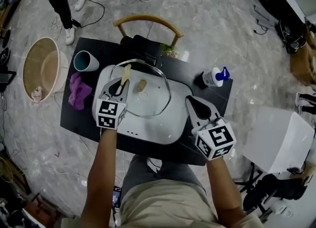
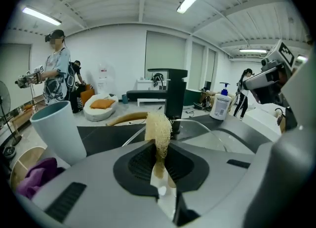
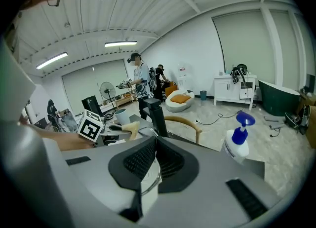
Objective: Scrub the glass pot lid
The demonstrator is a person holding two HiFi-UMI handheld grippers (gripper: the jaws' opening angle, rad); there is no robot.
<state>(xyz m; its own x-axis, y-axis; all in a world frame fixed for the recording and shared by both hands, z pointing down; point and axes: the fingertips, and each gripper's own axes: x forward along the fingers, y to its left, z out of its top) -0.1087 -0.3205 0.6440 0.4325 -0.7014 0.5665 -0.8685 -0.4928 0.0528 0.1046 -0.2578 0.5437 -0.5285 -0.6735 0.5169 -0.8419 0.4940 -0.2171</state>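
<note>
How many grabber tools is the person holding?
2. The left hand-held gripper is over the left edge of the glass lid, pinching a loofah. The right hand-held gripper is just right of the lid.

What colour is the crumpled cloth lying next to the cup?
Purple; the cloth shows best in the head view.

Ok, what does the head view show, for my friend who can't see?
From above, the left gripper pinches a tan loofah scrubber over a glass pot lid lying on a white tray on a black table. The right gripper is beside the lid.
</note>
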